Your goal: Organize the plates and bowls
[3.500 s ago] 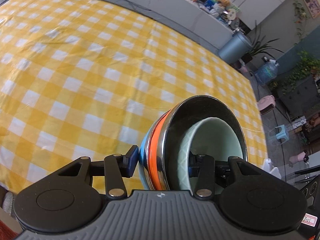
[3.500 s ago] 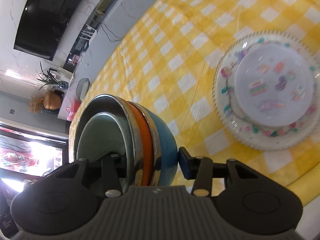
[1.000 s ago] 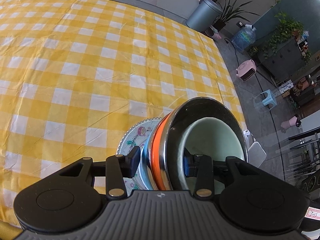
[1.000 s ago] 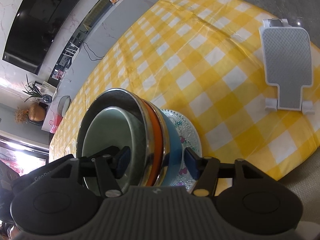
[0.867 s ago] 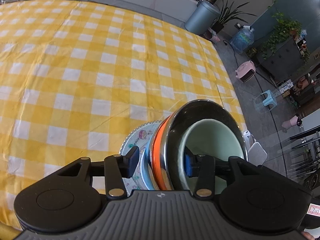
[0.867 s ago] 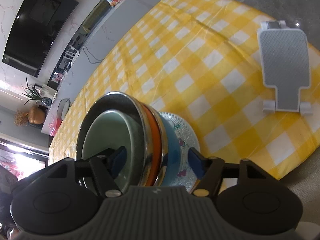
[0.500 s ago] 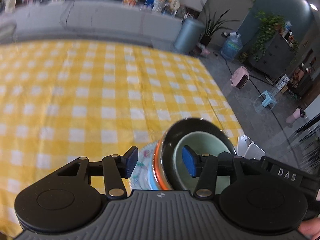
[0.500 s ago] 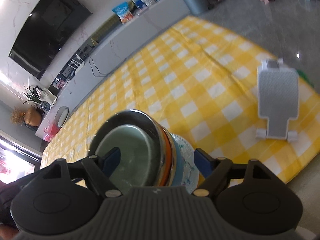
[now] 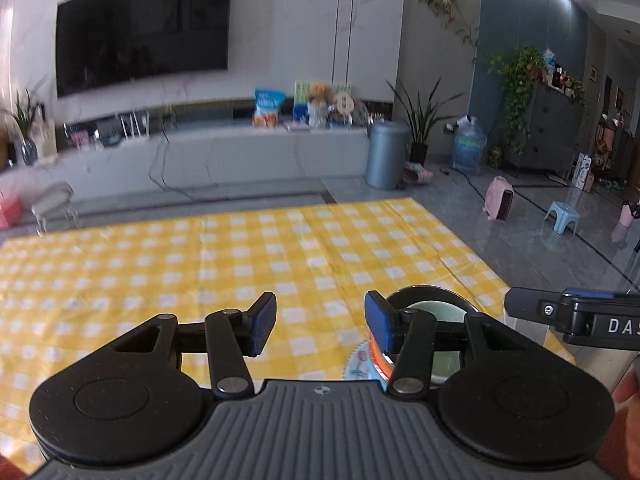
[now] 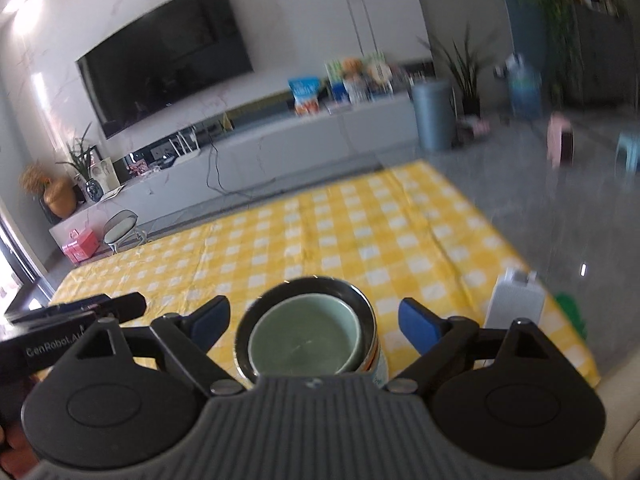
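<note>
A stack of bowls (image 10: 306,334) stands on a patterned plate (image 9: 358,364) near the table's front right corner: a pale green bowl inside a steel one, with orange and blue rims below. In the left wrist view the stack (image 9: 436,312) shows behind my right finger. My left gripper (image 9: 320,326) is open and empty, raised to the left of the stack. My right gripper (image 10: 316,322) is open and empty, its fingers spread wide on either side above the stack, not touching it.
The yellow checked tablecloth (image 9: 200,264) covers the table. A white stand (image 10: 516,300) lies at the table's right edge. The other handheld gripper (image 9: 576,320) shows at the right. A TV wall, a cabinet and a bin (image 9: 386,156) stand beyond.
Both grippers opened, let go of the bowl stack on the patterned plate, then lifted back and tilted up toward the room.
</note>
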Motion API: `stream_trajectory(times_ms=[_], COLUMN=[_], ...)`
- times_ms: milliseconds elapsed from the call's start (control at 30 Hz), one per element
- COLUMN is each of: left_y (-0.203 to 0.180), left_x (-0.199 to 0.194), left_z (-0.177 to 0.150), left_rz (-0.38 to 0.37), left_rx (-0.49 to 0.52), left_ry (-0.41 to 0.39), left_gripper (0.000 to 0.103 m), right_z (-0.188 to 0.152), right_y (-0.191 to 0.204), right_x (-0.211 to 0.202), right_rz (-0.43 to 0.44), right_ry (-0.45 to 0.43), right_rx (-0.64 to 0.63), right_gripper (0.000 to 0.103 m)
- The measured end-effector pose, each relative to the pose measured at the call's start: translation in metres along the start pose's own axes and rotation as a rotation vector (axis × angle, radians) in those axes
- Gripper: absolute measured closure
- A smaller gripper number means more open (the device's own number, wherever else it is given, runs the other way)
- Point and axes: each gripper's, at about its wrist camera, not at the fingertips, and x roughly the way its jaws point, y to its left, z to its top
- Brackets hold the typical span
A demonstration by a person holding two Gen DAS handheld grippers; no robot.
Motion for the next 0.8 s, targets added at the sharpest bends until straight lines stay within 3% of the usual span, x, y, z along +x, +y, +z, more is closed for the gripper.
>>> stream_trajectory(times_ms=[233,300,367,533,800], left_y=[0.000,0.001,0.002,0.001,-0.002], left_x=[-0.036,-0.043,-0.049,-0.050,-0.041], left_z=[-0.018,-0.023,-0.029,-0.047,-0.081], left_rz=[0.078,0.098,0.111,0.134,0.114], left_rx=[0.055,0.049,0.044,0.071,0.061], left_ry=[-0.123,-0.148,-0.159,-0.142,-0.060], left_gripper=[0.043,0.035,0.034,0.029,0.028], right_z=[-0.022,-0.031,-0.040,-0.063,-0.098], right_y=[0.024,0.028,0.031,0.038,0.041], right_x=[-0.040,-0.049,-0.055,-0.062,-0.072], right_rz=[-0.038,-0.043,-0.046,-0.073,-0.171], right_ry=[-0.106,-0.122,-0.140,-0.185,-0.239], right_rx=[-0.114,-0.129,-0.136,-0.172,-0.204], right_gripper=[0.010,0.010,0.010,0.003,0.003])
